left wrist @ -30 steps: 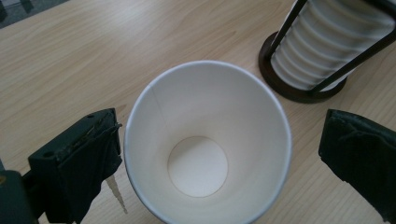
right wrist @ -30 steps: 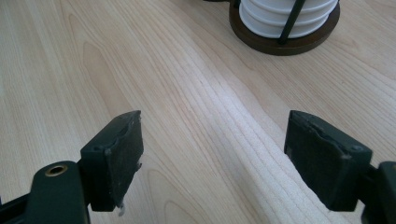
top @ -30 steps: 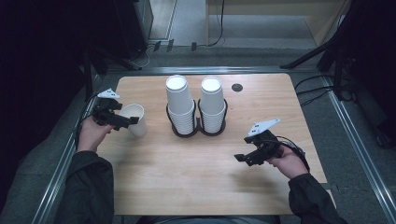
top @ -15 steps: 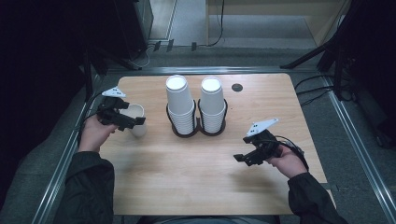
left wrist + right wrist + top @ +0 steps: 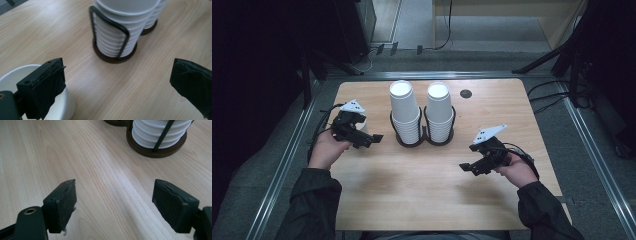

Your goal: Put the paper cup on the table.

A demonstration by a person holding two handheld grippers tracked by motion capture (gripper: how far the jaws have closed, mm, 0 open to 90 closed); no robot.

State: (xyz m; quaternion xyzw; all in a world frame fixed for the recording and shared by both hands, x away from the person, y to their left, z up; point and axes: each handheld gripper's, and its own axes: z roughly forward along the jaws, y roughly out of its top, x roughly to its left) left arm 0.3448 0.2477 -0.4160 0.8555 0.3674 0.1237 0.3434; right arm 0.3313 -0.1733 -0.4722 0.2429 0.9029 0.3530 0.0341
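High view: table, then two cup stacks in a holder at the middle. Left gripper hangs beside a lone cup, jaws wide, one over its rim; the cup is mostly hidden. Right gripper hovers low, jaws wide, empty.

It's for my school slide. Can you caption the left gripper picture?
Open left gripper beside a single white cup, facing stacked cups in a black holder.
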